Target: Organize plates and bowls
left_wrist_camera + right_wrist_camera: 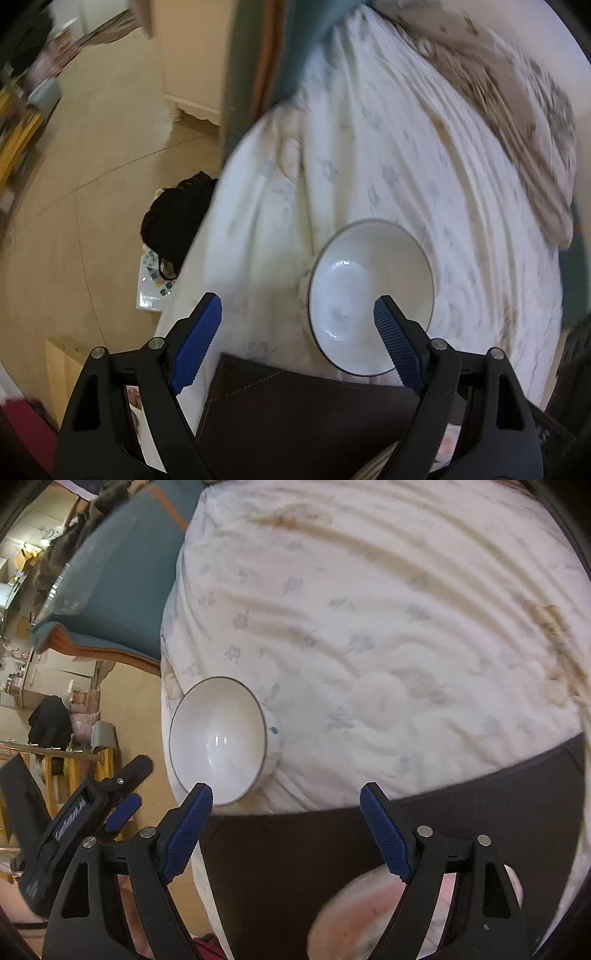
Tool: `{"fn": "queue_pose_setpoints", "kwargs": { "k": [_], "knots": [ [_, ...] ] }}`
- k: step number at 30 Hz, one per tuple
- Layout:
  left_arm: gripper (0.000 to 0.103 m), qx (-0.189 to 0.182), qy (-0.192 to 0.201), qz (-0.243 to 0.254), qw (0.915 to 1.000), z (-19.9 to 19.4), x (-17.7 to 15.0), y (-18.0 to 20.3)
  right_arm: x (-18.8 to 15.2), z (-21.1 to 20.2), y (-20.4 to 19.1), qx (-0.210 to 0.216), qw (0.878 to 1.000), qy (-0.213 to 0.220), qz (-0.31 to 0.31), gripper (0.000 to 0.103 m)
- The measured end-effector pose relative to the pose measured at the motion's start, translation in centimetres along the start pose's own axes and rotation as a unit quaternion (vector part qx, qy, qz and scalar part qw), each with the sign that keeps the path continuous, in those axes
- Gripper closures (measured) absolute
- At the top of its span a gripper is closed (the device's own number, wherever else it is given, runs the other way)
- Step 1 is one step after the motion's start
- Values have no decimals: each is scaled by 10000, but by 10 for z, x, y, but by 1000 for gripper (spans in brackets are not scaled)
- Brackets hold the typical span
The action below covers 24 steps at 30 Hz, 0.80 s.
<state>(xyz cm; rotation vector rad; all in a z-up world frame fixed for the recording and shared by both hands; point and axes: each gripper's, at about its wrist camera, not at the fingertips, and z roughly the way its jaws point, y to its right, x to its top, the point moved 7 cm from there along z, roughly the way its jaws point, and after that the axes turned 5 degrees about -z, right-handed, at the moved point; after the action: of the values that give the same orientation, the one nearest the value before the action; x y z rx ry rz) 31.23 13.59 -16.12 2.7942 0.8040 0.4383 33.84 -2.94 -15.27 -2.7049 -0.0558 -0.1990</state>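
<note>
A white bowl with a thin dark rim (369,291) sits on a white flowered bedsheet (406,155), just past a dark brown mat (306,417). My left gripper (297,314) is open and empty, its right finger in front of the bowl's near side. In the right wrist view the same bowl (219,738) lies near the bed's left edge. My right gripper (286,799) is open and empty above the dark mat (461,812). A pinkish plate (362,919) lies blurred on the mat beneath it. The left gripper (122,808) shows at lower left.
The bed edge drops to a tan tiled floor (92,184) on the left. A black bag (177,221) lies on the floor by the bed. A teal headboard (122,587) stands beyond the bed's corner. A beige quilt (517,122) is bunched at the far right.
</note>
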Motion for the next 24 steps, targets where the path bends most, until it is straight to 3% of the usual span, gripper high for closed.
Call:
{"fn": "queue_pose_setpoints", "kwargs": {
  "k": [4, 6, 12, 13, 14, 16, 24],
  "knots": [
    [40, 152, -136, 245, 9995, 18, -3, 4, 6, 31, -4, -160, 9996, -195, 86, 46],
    [58, 139, -271, 319, 9990, 26, -6, 4, 5, 48, -3, -195, 9991, -335, 148, 58],
    [97, 137, -509, 382, 9979, 33, -14, 3, -1, 70, -9, -347, 9981, -503, -1, 79],
    [97, 208, -482, 426, 9977, 31, -14, 3, -3, 72, -12, -334, 9979, -551, 25, 87],
    [97, 189, -450, 391, 9980, 29, -13, 2, -5, 72, -15, -307, 9978, -580, -2, 87],
    [97, 179, -442, 435, 9979, 26, -14, 3, -6, 71, -24, -562, 9964, -560, -307, 87],
    [97, 79, -305, 631, 9975, -3, -20, 8, -11, 63, -29, -347, 9980, -456, -260, 87]
  ]
}}
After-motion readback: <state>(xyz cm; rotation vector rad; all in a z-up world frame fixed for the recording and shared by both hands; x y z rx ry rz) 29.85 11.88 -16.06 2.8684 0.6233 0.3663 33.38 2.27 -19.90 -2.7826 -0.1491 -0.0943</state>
